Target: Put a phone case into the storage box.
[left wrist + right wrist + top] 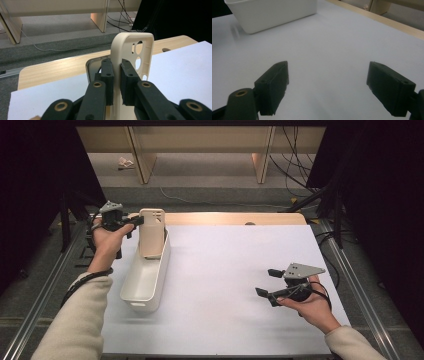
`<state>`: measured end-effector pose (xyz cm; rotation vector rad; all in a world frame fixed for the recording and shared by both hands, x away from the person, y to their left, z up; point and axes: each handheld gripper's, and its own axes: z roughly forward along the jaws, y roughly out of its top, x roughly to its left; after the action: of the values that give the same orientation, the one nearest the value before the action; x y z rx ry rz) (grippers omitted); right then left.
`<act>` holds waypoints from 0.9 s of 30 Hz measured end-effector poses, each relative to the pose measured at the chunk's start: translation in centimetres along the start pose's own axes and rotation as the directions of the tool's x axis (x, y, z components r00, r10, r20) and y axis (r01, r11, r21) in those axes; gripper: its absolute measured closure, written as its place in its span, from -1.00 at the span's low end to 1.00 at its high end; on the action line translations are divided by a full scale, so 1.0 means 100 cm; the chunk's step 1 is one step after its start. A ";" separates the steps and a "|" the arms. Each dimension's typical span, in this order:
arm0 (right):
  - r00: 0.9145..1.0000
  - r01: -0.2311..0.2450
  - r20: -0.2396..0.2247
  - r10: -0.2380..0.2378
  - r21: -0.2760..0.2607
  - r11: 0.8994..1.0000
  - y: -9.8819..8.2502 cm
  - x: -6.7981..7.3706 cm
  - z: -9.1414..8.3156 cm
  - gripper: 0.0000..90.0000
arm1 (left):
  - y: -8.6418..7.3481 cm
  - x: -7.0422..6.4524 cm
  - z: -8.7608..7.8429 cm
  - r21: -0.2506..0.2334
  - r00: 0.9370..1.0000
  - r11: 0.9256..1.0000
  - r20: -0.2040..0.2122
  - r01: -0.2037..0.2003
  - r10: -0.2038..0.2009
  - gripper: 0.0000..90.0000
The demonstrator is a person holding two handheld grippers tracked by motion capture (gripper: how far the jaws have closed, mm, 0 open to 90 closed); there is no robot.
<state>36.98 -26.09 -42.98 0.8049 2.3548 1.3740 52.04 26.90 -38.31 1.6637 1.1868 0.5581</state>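
Holding a cream phone case [151,232] upright over the far end of a white bin [145,277], likely so it can go straight down into the bin. Pinched along one long edge by the left gripper [138,221], camera cut-outs at the top, lower end already inside the bin's far end. Seen close in the left gripper view: phone case [130,52] standing edge-on between the two black pads [108,75], jaws drawn narrow and pressing on both sides of the thin rim. Gripped at the edge rather than across the flat back, probably because only the rim is thin enough to clamp. Bin lying lengthwise on the white mat [225,270], near the mat's left side, within easy reach of the left hand [107,245].

Resting apart on the right side of the mat, well away from the bin: right gripper [265,282], low and roughly level, pointing toward the middle. Jaws spread wide, nothing between them, bare mat [324,50] beyond and a corner of the bin [272,12] farther off. Seemingly parked out of the way.
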 end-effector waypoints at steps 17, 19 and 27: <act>1.000 -0.001 -0.001 0.001 0.005 1.000 0.000 0.000 0.001 -0.58 | -0.014 0.006 0.009 0.016 0.999 0.999 0.000 0.032 -0.032 0.83; 1.000 -0.002 -0.002 0.002 0.006 1.000 0.000 0.000 0.001 -0.58 | -0.014 0.006 0.010 0.017 0.999 0.999 0.000 0.032 -0.032 0.83; 1.000 -0.001 -0.003 0.001 0.007 1.000 -0.001 0.000 0.001 -0.58 | -0.016 0.006 0.013 0.020 0.999 0.999 -0.002 0.037 -0.037 0.82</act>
<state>37.04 -26.01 -43.11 0.8061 2.3629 1.3695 52.58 26.92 -40.35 1.6556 1.2257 0.5261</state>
